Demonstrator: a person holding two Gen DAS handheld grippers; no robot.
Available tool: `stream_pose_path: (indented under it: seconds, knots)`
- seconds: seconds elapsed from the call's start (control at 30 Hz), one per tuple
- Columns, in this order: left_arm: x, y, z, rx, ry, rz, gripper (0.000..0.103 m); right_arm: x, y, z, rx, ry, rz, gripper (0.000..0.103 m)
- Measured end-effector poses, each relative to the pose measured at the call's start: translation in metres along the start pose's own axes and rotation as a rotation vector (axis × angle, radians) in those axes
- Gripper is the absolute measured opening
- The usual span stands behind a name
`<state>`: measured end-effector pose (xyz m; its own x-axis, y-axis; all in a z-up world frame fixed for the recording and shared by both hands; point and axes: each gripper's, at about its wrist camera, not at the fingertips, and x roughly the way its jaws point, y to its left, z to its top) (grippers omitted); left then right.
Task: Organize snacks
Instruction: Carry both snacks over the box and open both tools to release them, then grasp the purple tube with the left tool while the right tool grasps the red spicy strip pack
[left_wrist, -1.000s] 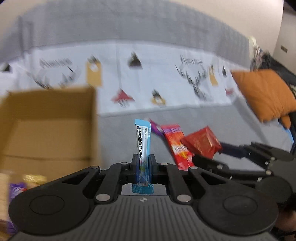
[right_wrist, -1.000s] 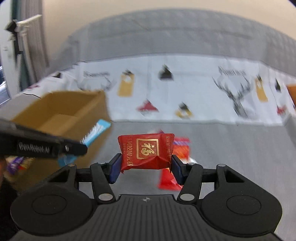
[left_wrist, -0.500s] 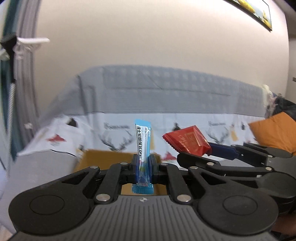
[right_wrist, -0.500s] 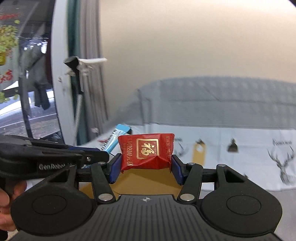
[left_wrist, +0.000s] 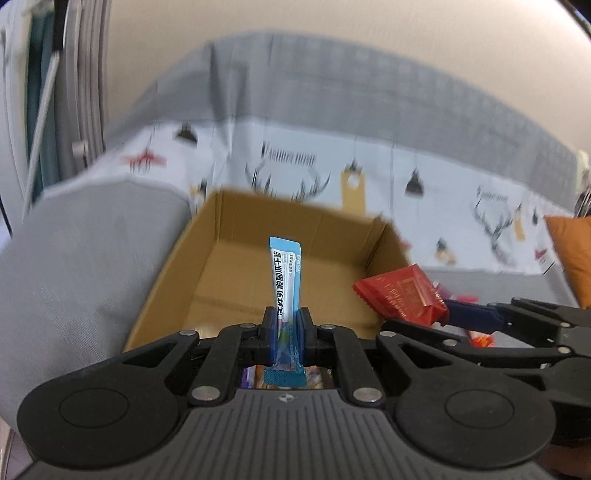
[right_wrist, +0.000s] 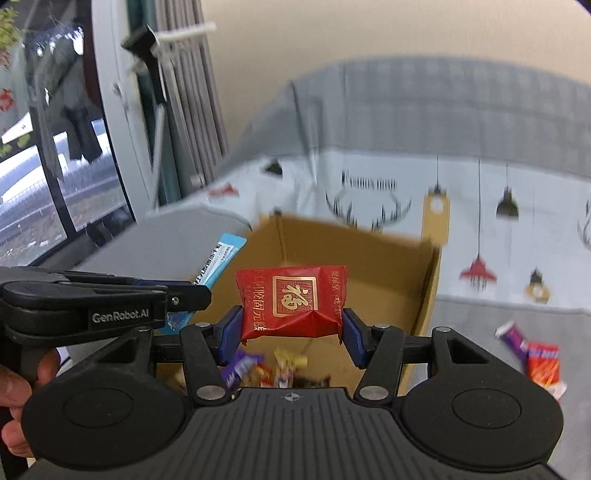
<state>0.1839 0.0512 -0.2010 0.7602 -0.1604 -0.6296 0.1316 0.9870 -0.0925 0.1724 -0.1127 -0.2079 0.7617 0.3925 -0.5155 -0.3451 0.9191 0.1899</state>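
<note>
My left gripper (left_wrist: 286, 332) is shut on a slim blue stick packet (left_wrist: 284, 280), held upright over the near end of an open cardboard box (left_wrist: 207, 236). My right gripper (right_wrist: 291, 332) is shut on a red square packet with gold print (right_wrist: 291, 301), also above the box (right_wrist: 428, 295). The red packet shows at the right in the left wrist view (left_wrist: 400, 295); the blue stick shows at the left in the right wrist view (right_wrist: 218, 264). Several wrapped snacks (right_wrist: 258, 365) lie in the box's near end.
The box sits on a grey sofa seat (left_wrist: 74, 266) against a backrest with a printed white cover (right_wrist: 369, 184). A purple and a red snack (right_wrist: 535, 358) lie on the seat right of the box. An orange cushion (left_wrist: 572, 251) is far right. A window (right_wrist: 44, 147) is left.
Both grippers have tipped down from facing the wall, and the box interior now lies below them. Both keep hold of their packets.
</note>
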Motion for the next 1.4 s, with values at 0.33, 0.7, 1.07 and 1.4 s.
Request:
stream_pose_path:
  seconds: [0.33,0.7,1.07,1.4]
  knots:
    - [0.056,0.032,-0.025,-0.038,0.13,0.02,0.011,0.056,0.003,-0.032,0.02,0.169,0.037,0.058]
    - [0.029,0.022,-0.01,-0.086,0.076,0.085,0.095,0.029,-0.019,-0.027,0.107,0.106,0.076,0.087]
    - [0.035,-0.114,-0.005,0.086,0.057,-0.118,0.095,-0.059,-0.151,-0.058,0.229,-0.017,-0.119,0.086]
    - [0.132,-0.215,-0.019,0.182,0.121,-0.195,0.093,-0.021,-0.272,-0.105,0.327,0.075,-0.26,0.068]
